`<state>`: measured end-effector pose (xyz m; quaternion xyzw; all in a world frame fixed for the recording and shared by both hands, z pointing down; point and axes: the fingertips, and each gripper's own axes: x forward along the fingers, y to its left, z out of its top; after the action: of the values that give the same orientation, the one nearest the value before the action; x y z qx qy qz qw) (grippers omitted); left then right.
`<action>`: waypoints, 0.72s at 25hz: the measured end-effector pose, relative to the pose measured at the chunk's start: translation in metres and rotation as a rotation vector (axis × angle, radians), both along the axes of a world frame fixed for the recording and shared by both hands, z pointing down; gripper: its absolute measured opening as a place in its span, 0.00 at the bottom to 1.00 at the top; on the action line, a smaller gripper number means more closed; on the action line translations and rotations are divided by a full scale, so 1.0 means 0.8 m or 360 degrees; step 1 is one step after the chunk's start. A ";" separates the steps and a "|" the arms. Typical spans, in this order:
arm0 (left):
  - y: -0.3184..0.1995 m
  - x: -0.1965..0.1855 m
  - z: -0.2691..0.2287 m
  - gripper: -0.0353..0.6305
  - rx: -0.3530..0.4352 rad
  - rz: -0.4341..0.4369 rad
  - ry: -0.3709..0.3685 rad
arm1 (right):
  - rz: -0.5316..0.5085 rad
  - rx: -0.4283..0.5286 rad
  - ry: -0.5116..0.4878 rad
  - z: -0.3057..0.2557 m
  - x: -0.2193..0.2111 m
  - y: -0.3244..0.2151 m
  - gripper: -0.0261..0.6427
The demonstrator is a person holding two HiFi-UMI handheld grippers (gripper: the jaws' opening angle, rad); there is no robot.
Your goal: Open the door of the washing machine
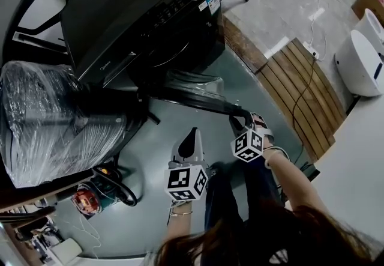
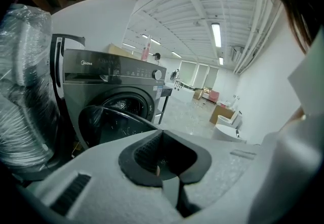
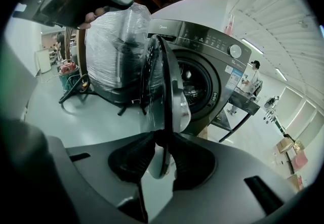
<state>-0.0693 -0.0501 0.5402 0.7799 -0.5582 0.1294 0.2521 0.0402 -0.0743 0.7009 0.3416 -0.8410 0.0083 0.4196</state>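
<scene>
Right gripper (image 3: 161,139) on one door (image 3: 163,79); one washing machine (image 3: 215,48).

Right gripper (image 1: 242,117) out front, tipped down, jaws clamped on door (image 3: 163,81) edge. Left gripper (image 1: 192,134) just beside it, jaws seemingly together, nothing between. Both forearms stretched forward, right reaching further.

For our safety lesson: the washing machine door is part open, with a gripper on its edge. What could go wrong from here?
The right gripper pinches only the thin rim of the door, so it could slip off as the door swings. Opened wider, the door may hit the plastic-wrapped bundle standing beside the washing machine.
</scene>
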 end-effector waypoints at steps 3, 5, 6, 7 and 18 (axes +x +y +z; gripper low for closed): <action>0.017 -0.014 0.003 0.08 0.0004 0.0031 0.0002 | 0.0040 0.0004 0.0005 0.001 -0.007 0.014 0.18; 0.027 -0.021 0.006 0.08 0.0001 0.0054 0.0004 | 0.0067 0.0004 0.0012 0.002 -0.011 0.023 0.18; 0.031 -0.025 0.008 0.08 -0.0001 0.0067 0.0007 | 0.0081 0.0002 0.0015 0.003 -0.014 0.027 0.18; 0.035 -0.028 0.009 0.08 -0.0002 0.0080 0.0010 | 0.0097 -0.0002 0.0019 0.003 -0.016 0.032 0.18; 0.076 -0.053 0.015 0.08 -0.0003 0.0267 0.0055 | 0.0274 -0.0017 0.0042 0.005 -0.046 0.087 0.18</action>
<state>-0.1115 0.0108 0.5524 0.8258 -0.4863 0.1370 0.2507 0.0033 -0.0050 0.7049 0.4104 -0.8029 0.0443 0.4302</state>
